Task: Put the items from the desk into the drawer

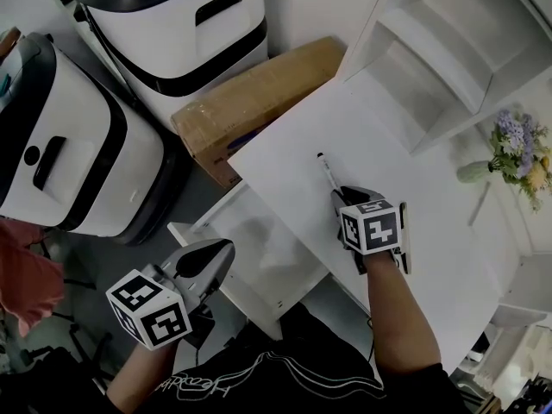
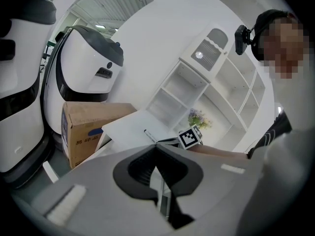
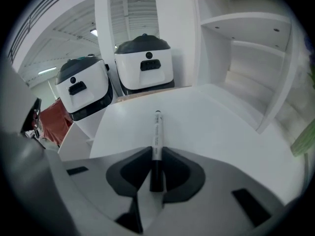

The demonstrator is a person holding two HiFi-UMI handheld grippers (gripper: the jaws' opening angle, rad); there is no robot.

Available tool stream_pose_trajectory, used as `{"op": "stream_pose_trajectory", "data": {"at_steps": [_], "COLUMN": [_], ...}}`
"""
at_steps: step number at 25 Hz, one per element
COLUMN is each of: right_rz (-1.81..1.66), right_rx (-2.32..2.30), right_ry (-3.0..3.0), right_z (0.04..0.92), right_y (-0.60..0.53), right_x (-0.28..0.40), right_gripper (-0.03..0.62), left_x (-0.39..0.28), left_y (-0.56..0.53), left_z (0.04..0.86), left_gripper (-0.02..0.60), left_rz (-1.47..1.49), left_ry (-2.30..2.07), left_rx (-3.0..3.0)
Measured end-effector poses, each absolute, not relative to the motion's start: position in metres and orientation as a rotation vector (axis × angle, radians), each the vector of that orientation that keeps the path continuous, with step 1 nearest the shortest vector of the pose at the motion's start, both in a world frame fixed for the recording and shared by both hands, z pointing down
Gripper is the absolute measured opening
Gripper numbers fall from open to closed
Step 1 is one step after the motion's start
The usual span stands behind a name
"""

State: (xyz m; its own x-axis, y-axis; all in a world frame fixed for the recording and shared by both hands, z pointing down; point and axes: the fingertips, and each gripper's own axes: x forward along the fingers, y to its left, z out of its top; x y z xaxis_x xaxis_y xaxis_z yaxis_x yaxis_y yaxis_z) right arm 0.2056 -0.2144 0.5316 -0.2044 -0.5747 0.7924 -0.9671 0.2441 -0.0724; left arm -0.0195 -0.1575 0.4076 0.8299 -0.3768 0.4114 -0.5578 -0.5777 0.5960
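Observation:
A black-and-white marker pen lies on the white desk, its cap end pointing away from me. My right gripper reaches down onto its near end. In the right gripper view the pen runs straight between the jaws, and the right gripper is shut on its dark lower part. The open white drawer juts out below the desk's left edge. My left gripper hovers at the drawer's front left, shut and empty. The left gripper view shows the pen on the desk beyond.
Two white-and-black machines stand on the floor to the left, with a cardboard box against the desk's far edge. A white shelf unit rises behind the desk. A vase of flowers stands at the right.

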Motion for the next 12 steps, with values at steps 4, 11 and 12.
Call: {"op": "stream_pose_trajectory", "data": {"at_steps": [4, 11, 12], "right_rz": [0.831, 0.895, 0.889], "right_rx": [1.437, 1.522, 1.529], "right_ry": [-1.876, -1.91, -1.922], "right_z": [0.531, 0.514, 0.508], "right_y": [-0.214, -0.204, -0.202], "right_x": [0.208, 0.205, 0.204], "right_gripper": [0.072, 0.072, 0.071], "left_x": [-0.026, -0.037, -0.039], "left_y": [-0.153, -0.142, -0.14], "left_z": [0.406, 0.396, 0.394], "left_gripper": [0.008, 0.008, 0.008], "left_rz": [0.299, 0.27, 0.266], "left_ry": [-0.695, -0.715, -0.716], "left_rx": [2.241, 2.251, 2.254]}}
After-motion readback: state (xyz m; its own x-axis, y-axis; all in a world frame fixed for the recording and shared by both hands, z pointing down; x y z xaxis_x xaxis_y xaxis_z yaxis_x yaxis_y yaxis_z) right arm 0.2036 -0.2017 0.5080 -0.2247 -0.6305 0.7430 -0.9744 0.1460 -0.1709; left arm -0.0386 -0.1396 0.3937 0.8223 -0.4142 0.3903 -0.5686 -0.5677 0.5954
